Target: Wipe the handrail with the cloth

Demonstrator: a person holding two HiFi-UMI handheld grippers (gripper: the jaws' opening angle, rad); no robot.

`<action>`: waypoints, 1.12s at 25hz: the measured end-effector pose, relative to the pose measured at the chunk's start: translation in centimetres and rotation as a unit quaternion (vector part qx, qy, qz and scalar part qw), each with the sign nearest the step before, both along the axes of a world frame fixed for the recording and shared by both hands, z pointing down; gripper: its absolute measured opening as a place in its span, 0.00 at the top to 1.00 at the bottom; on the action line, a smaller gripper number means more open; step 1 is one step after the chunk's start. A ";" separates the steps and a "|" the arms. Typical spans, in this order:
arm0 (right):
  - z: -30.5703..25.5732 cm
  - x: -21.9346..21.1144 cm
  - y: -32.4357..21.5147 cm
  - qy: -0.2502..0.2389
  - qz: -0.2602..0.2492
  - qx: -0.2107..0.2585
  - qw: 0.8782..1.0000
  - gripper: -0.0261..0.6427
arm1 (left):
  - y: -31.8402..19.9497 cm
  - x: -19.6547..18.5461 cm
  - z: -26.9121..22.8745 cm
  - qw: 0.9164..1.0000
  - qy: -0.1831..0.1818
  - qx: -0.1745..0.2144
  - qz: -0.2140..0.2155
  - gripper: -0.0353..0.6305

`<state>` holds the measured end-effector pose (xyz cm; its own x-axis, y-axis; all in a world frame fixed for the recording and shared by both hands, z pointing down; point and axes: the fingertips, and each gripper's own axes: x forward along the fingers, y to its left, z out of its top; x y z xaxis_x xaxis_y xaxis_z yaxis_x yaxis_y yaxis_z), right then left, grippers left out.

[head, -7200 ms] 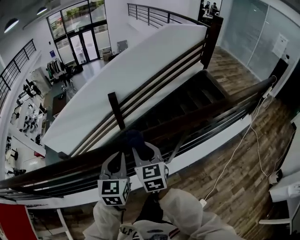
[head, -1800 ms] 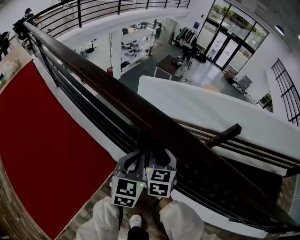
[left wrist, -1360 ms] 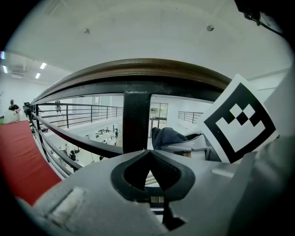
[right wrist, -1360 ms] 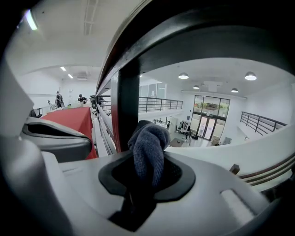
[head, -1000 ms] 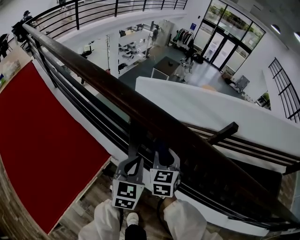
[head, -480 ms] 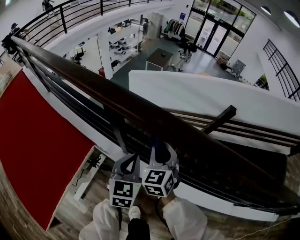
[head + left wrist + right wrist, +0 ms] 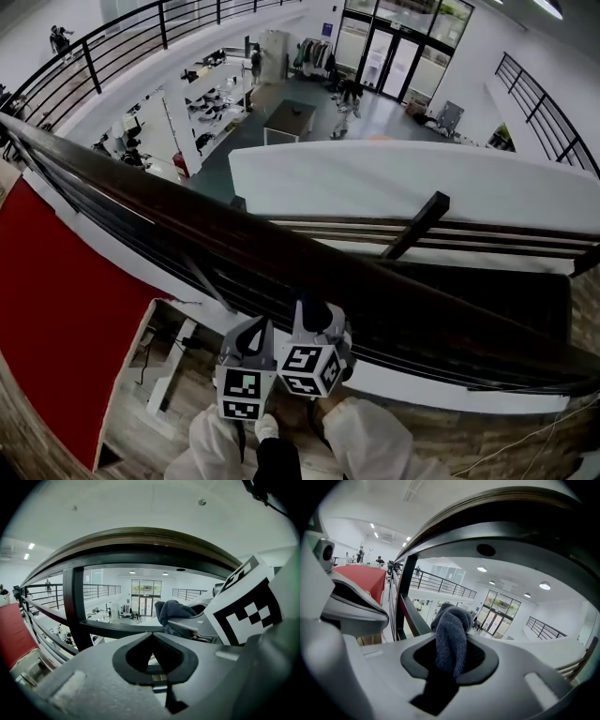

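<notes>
What the right jaws pinch: the right gripper (image 7: 450, 642) has its jaws pressed in on a dark blue-grey knitted cloth (image 7: 451, 620), and only the fabric's thickness keeps them apart.
Left jaws: the left gripper (image 7: 151, 636) has its jaws pressed together tip to tip, with nothing between them.
Cloth's look: a bunched, folded wad with a rounded top that rises out of the right jaws. The weave shows clearly in the right gripper view.
Cloth's place: below the dark brown wooden handrail (image 7: 281, 255), on the person's side of it. Both gripper views show the rail's underside passing above the cloth with a gap between.
Cloth's axis: its long axis lies along the right jaws, and the free end points up toward the rail.
Handrail's axis: in the head view it runs from upper left to lower right, with black metal bars (image 7: 141, 246) beneath it.
Grippers: side by side under the rail, their marker cubes just beside each other.
Person: white sleeves (image 7: 370, 441) reach up to the grippers from the bottom edge of the head view.
Beyond: a red floor covering (image 7: 56, 309) lies at the left. A white stair wall (image 7: 375, 178) and glass doors (image 7: 384, 52) on the lower level lie past the rail.
</notes>
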<state>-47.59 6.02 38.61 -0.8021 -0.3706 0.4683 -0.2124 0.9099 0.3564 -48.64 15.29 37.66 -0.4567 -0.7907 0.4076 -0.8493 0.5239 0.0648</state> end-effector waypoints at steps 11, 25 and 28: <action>0.4 7.2 -4.4 0.009 0.029 0.009 1.000 0.82 | -3.7 4.9 1.3 1.000 0.011 -0.008 0.009 0.94; 0.1 18.4 -11.2 0.009 0.062 0.049 0.997 0.83 | -11.8 15.8 0.3 0.997 0.001 -0.001 0.080 0.94; -0.1 21.2 -12.6 0.021 0.064 0.090 0.994 0.83 | -13.7 18.3 0.4 0.995 0.003 0.002 0.099 0.94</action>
